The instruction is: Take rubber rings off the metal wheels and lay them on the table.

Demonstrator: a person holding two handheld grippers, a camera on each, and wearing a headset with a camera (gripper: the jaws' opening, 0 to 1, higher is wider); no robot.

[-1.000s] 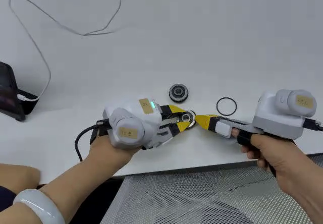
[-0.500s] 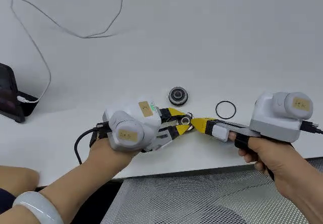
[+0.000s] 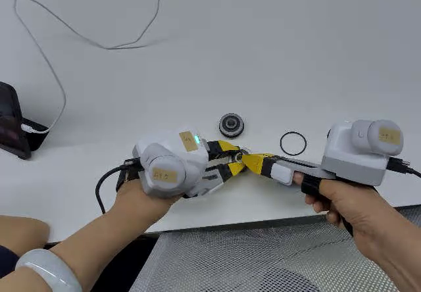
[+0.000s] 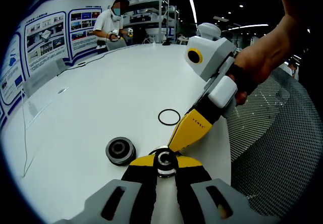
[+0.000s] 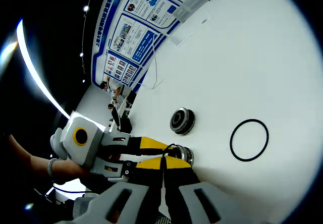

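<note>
My left gripper (image 3: pixel 237 160) is shut on a small metal wheel (image 3: pixel 241 154), held just above the white table. The wheel (image 4: pixel 165 160) sits between the yellow jaws in the left gripper view. My right gripper (image 3: pixel 246 160) comes in from the right with its jaws shut, and its tips press on the wheel's rim. In the right gripper view a thin black loop of rubber ring (image 5: pixel 170 147) lifts off the wheel (image 5: pixel 184 155) at the gripper's (image 5: pixel 162 162) tips. A second wheel (image 3: pixel 231 125) with its black ring lies behind. One loose rubber ring (image 3: pixel 293 143) lies flat to the right.
A grey cable (image 3: pixel 59 88) snakes across the far left of the table to a black device (image 3: pixel 12 122) at the left edge. The table's front edge (image 3: pixel 217 221) runs just below the grippers, with mesh flooring beneath.
My right gripper has slid left until its tips meet the wheel held by my left gripper. The left gripper has barely moved.
</note>
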